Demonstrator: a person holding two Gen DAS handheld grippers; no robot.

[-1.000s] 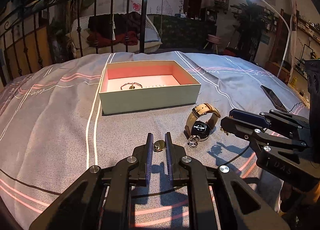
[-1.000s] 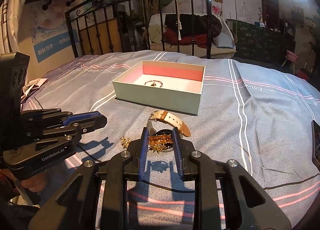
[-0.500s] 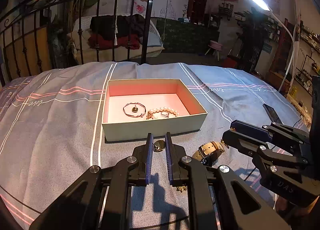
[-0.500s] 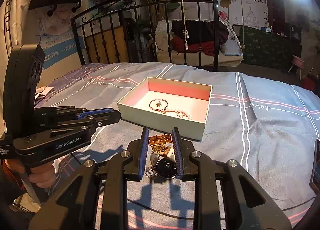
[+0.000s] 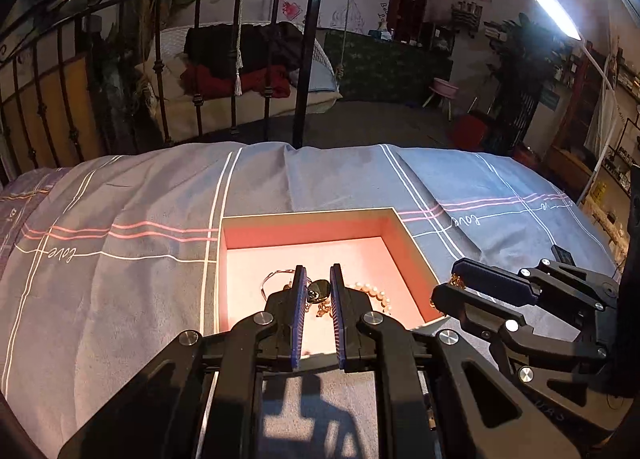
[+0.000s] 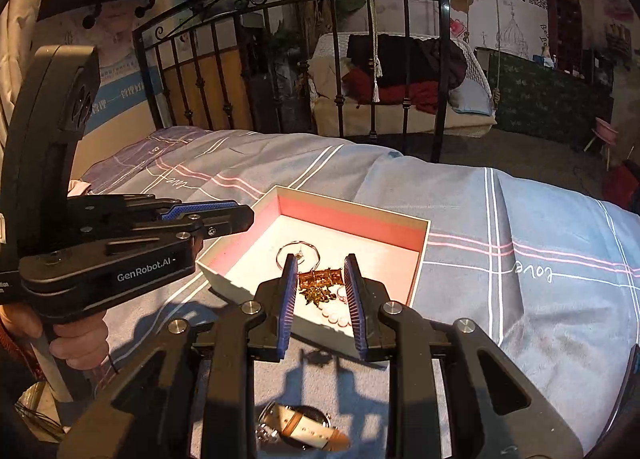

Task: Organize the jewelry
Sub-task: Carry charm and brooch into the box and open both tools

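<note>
Both hand-held grippers hang over the open box, each carrying a piece so it can drop onto the pink lining. Left hand-held gripper is nearly closed, jaws pinched on a small dark oval pendant, held at the tips so it clears the near wall. Right hand-held gripper sits at a narrow gap, clamped on a gold filigree piece with bits dangling below. Already in the box: a thin ring bangle at 12 o'clock of the right tips and a pearl bracelet at 5 o'clock. A tan-strap watch lies on the bed at 6 o'clock, outside the box, not yet sorted. Writing: "GenRobot.AI" on the left gripper body in the right view, cursive "love" on the bedsheet, Chinese poster text on the wall, mostly unreadable.
</note>
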